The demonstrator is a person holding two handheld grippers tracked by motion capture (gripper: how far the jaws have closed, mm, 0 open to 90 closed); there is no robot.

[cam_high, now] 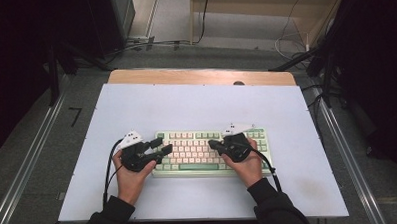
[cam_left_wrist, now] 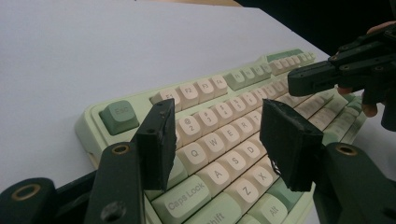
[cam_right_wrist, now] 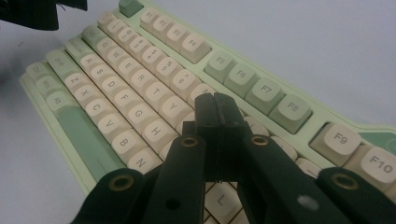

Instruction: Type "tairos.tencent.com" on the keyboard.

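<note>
"Caps Lock" is read at lower centre on the pale green and cream keyboard (cam_left_wrist: pixel 219 140); left gripper (cam_left_wrist: pixel 217 140) jaws are held apart, right gripper (cam_right_wrist: pixel 215 109) jaws are pressed together above it.

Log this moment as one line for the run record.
scene: keyboard on white table | left gripper: open, over keyboard's left end | right gripper: shut, empty, tips over middle keys

Keyboard (cam_high: pixel 210 150): pale green case, cream keycaps with green modifier keys, lying flat. Its left end sits beneath the left gripper (cam_high: pixel 159 146), jaws parted over the letter keys; its middle rows sit directly under the closed right gripper (cam_high: pixel 213 143).
</note>
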